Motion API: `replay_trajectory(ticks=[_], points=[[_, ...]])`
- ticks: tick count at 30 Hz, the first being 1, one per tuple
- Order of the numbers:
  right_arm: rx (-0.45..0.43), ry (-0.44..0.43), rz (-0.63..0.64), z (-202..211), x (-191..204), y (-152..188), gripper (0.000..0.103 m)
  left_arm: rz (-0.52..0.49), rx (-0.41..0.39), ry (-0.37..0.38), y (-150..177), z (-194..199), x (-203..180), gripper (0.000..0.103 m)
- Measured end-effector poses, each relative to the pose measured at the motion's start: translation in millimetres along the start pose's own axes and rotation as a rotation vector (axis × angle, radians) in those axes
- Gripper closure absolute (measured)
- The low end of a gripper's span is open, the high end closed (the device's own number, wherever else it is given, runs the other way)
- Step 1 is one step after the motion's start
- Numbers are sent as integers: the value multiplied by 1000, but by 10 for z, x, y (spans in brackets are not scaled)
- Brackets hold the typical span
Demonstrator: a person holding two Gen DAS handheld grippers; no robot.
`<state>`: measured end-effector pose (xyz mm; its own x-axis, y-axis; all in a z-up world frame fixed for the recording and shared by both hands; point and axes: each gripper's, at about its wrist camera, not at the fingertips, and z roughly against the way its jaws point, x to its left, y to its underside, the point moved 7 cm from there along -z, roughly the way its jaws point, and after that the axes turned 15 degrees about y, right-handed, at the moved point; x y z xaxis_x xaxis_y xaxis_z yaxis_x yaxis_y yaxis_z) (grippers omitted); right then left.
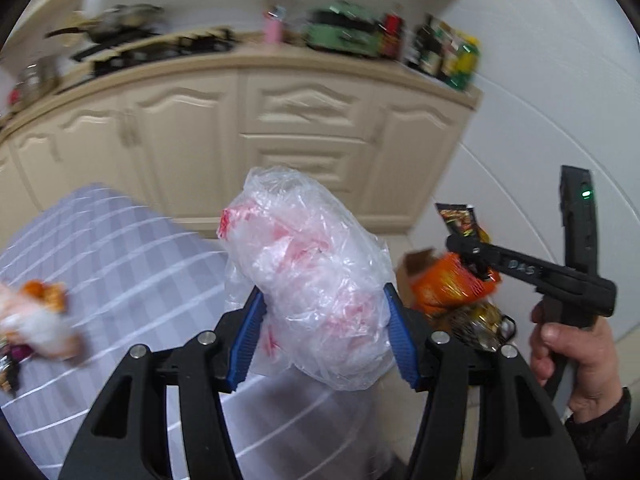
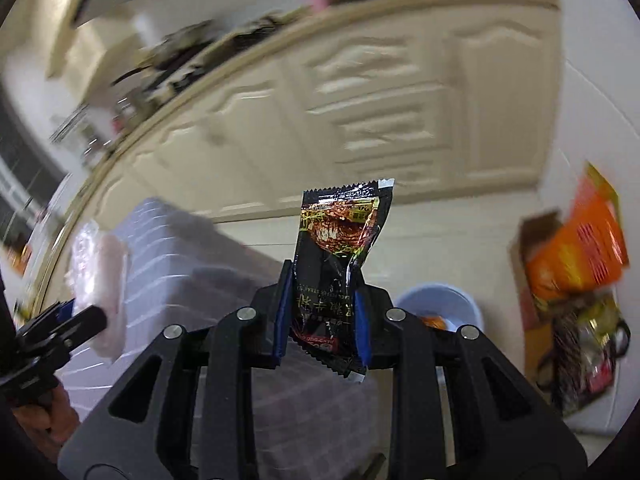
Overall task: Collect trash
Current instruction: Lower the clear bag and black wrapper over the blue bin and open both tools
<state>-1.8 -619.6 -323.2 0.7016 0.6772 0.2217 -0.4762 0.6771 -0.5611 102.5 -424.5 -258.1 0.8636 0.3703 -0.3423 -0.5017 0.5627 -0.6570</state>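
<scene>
My left gripper (image 1: 325,312) is shut on a crumpled clear plastic bag with pink marks (image 1: 316,276), held up above the checked tablecloth (image 1: 120,264). My right gripper (image 2: 322,312) is shut on a black snack wrapper (image 2: 340,256), held upright in the air. In the left wrist view the right gripper (image 1: 476,258) shows at the right with the wrapper (image 1: 460,218) over a cardboard box of trash (image 1: 448,284). In the right wrist view the left gripper and its plastic bag (image 2: 100,280) show at the left.
The cardboard box with orange and other wrappers (image 2: 572,276) stands on the floor at the right. A light blue bowl (image 2: 440,300) sits below my right gripper. More trash (image 1: 40,312) lies on the table's left. Cream kitchen cabinets (image 1: 280,120) stand behind.
</scene>
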Motion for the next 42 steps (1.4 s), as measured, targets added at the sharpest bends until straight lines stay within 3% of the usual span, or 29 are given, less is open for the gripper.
replay_trajectory(ticks=[4, 9, 19, 24, 27, 29, 30, 31, 32, 34, 42], points=[[69, 39, -78, -318, -461, 66, 77, -35, 89, 48, -2, -545, -283, 46], [142, 47, -127, -627, -759, 214, 77, -56, 228, 81, 77, -1221, -438, 46], [262, 26, -178, -1176, -909, 287, 77, 21, 494, 57, 410, -2330, -225, 46], [312, 22, -190, -1394, -901, 273, 76, -9, 582, 30, 502, -2682, -171, 45], [334, 23, -200, -1497, -914, 271, 72, -29, 615, 32, 520, -2793, -180, 38], [339, 16, -230, -1547, -958, 271, 56, -38, 617, 13, 503, -2835, -174, 22], [338, 15, -240, -1558, -969, 272, 36, -45, 600, -2, 478, -2835, -156, 19], [334, 21, -245, -1557, -979, 270, 26, -47, 580, -8, 450, -2808, -145, 16], [329, 22, -253, -1553, -989, 271, 24, -42, 573, -11, 432, -2814, -145, 15], [324, 38, -269, -1540, -1016, 288, 9, -25, 562, -25, 416, -2778, -106, 15], [301, 84, -272, -1363, -1023, 381, 6, -4, 438, -82, 245, -2408, -53, 14]])
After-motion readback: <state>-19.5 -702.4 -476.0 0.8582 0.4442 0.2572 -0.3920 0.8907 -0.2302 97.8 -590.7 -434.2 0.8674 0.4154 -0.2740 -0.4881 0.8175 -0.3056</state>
